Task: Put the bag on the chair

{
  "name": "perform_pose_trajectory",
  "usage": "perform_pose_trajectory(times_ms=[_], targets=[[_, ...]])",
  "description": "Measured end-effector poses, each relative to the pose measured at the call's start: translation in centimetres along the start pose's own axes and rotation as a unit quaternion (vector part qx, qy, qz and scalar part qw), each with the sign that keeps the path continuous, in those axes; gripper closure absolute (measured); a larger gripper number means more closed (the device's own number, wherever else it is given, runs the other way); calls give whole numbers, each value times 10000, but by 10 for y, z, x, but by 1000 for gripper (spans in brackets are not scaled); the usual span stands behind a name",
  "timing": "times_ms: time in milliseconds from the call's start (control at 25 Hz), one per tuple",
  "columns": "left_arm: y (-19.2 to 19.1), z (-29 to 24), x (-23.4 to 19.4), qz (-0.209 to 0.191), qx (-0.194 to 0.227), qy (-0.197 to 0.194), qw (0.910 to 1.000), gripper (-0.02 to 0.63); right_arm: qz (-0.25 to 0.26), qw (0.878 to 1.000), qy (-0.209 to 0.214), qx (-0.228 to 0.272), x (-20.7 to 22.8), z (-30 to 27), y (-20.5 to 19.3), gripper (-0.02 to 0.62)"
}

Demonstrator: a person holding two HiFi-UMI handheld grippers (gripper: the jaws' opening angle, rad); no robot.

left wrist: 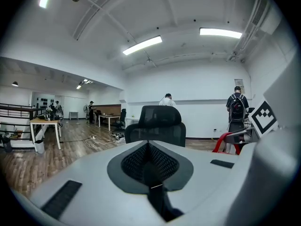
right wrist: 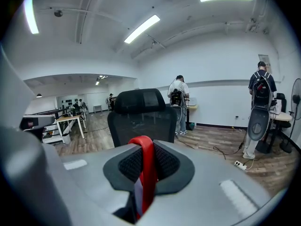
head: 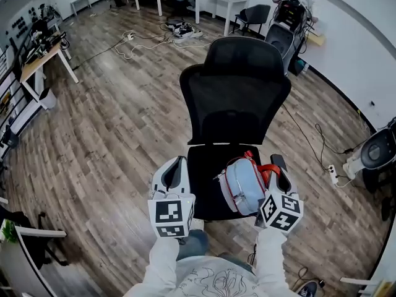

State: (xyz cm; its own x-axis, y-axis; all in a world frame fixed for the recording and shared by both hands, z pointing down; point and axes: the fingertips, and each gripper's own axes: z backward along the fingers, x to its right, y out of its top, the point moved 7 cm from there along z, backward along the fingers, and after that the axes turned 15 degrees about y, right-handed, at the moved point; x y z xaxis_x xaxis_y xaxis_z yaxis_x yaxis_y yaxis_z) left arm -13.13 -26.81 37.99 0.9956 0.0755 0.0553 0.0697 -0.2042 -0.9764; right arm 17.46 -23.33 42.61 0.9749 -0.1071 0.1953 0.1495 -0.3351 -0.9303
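We see the grey bag [head: 243, 184] just below the middle of the head view, over the right half of the black chair's [head: 235, 98] seat [head: 204, 181]. Its red strap [right wrist: 145, 168] is pinched between the nearly closed jaws of our right gripper [head: 276, 169]. To the left, beside the seat's left edge, our left gripper [head: 175, 172] has its jaws together on nothing. Wooden floor [head: 111, 135] lies all around.
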Motion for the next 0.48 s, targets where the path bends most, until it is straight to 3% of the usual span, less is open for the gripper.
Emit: perform_pose_trajectory(times_ms=[480], targets=[[-34,-80,-14,-46,-472,-330,9983,600,-226,9973,-89,-693,-9,-87,-37,551]])
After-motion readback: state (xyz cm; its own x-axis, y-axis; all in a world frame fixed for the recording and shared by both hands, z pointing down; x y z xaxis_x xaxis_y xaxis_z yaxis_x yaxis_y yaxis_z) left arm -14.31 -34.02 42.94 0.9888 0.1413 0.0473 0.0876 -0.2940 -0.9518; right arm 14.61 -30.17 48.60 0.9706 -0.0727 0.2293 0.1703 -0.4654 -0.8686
